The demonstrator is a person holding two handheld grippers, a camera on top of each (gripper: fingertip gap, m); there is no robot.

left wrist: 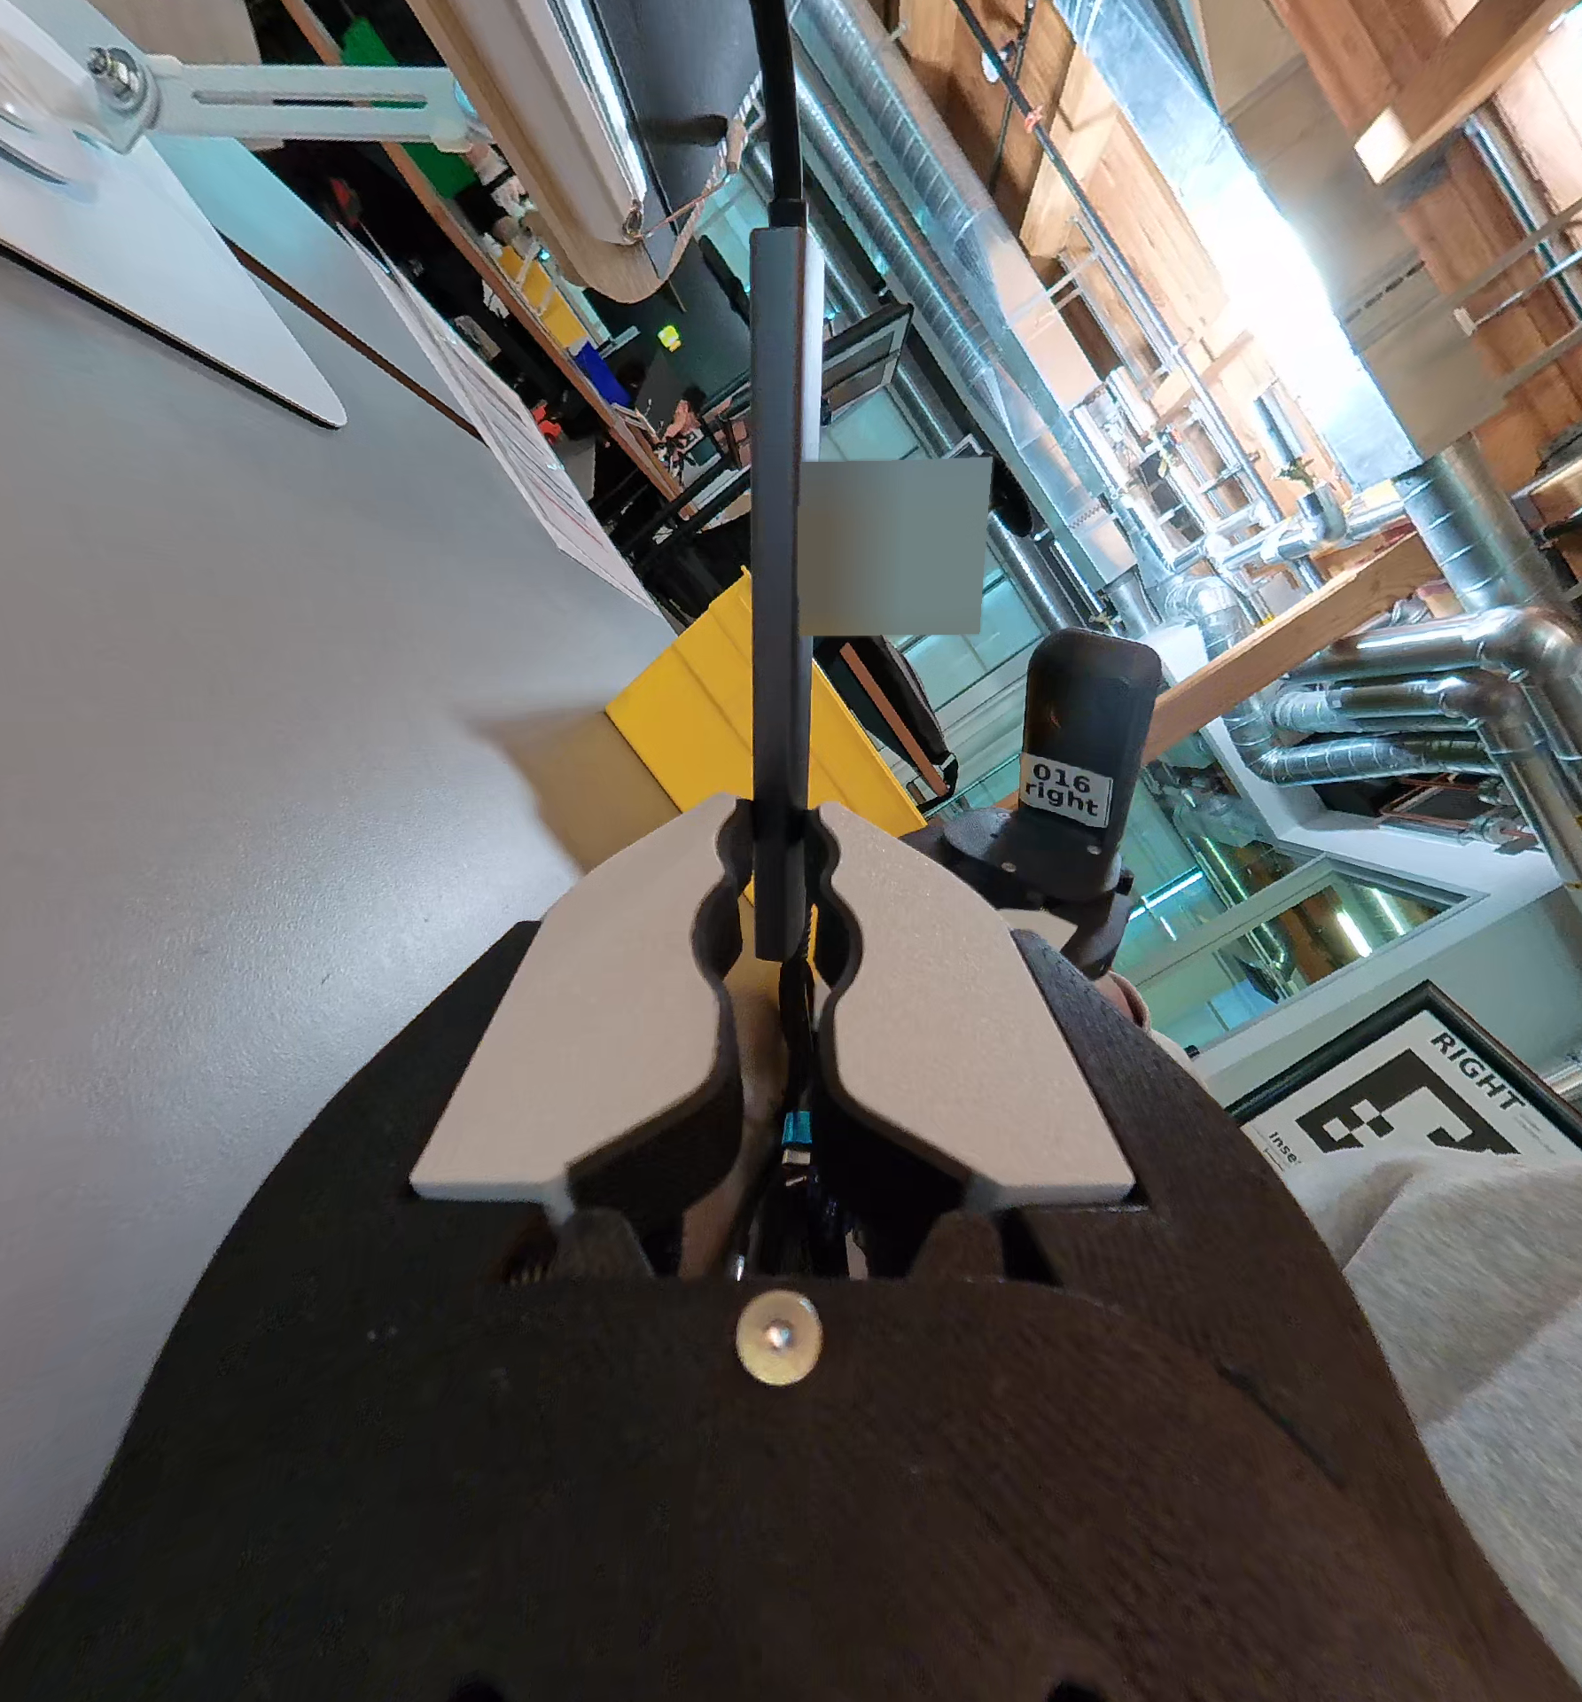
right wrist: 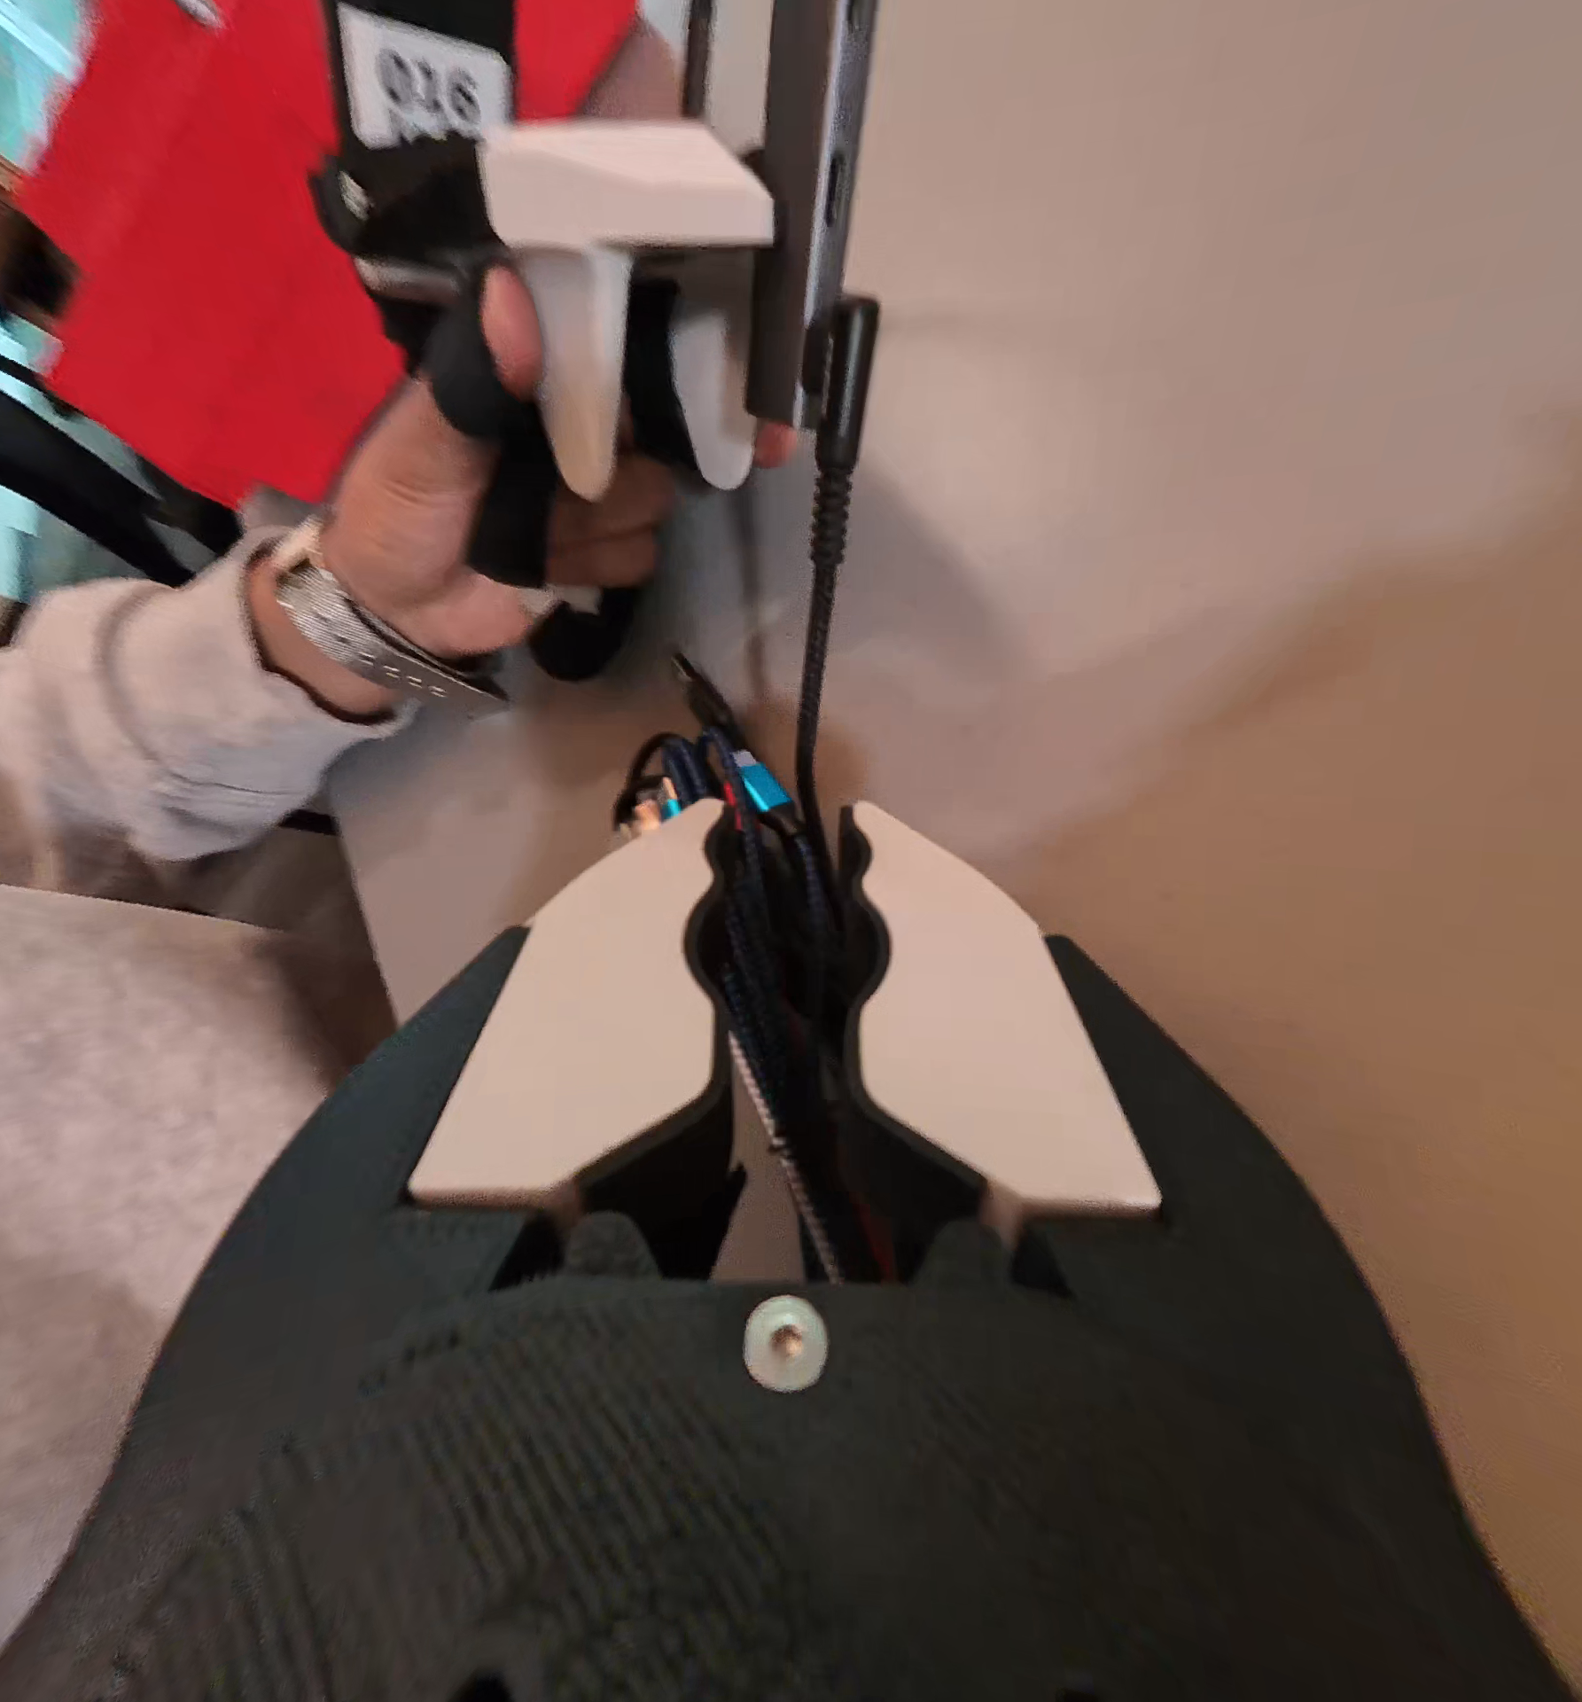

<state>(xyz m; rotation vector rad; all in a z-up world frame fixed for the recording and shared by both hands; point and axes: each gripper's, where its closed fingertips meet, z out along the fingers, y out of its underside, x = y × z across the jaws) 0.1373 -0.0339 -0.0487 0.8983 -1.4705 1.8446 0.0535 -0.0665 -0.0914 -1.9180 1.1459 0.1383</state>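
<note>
**Grey hub clamped in the left gripper, cable bundle between the right's fingers**

Much of the cable bundle (right wrist: 773, 930) is hidden: its strands run down behind the right gripper's body, and only a few plug ends, one bright blue, show past the fingertips. The pictures do not settle whether the right gripper (right wrist: 782, 815) actually pinches the bundle; its fingers stand narrowly apart with the cables lying in the gap. The top of the slim grey hub (left wrist: 779, 553) is cut off in the right wrist view. The left side of that view is blurred with motion.

The left gripper (left wrist: 779, 815) has its fingers closed tight on the lower end of the hub, which stands upright between them. A black cable (left wrist: 782, 92) leaves the hub's far end. In the right wrist view a second braided black cable (right wrist: 814, 626) is plugged into the hub's side and hangs down toward the bundle. A bare hand (right wrist: 455, 516) with a watch strap grips the left gripper's handle just left of the hub.

The hub is held over a pale grey tabletop (left wrist: 170, 737). Behind the hub lies a yellow bin (left wrist: 704, 728); above it hang silver ducts (left wrist: 953, 230) and wooden beams. A white lamp arm (left wrist: 308, 101) is up and left of the hub.
</note>
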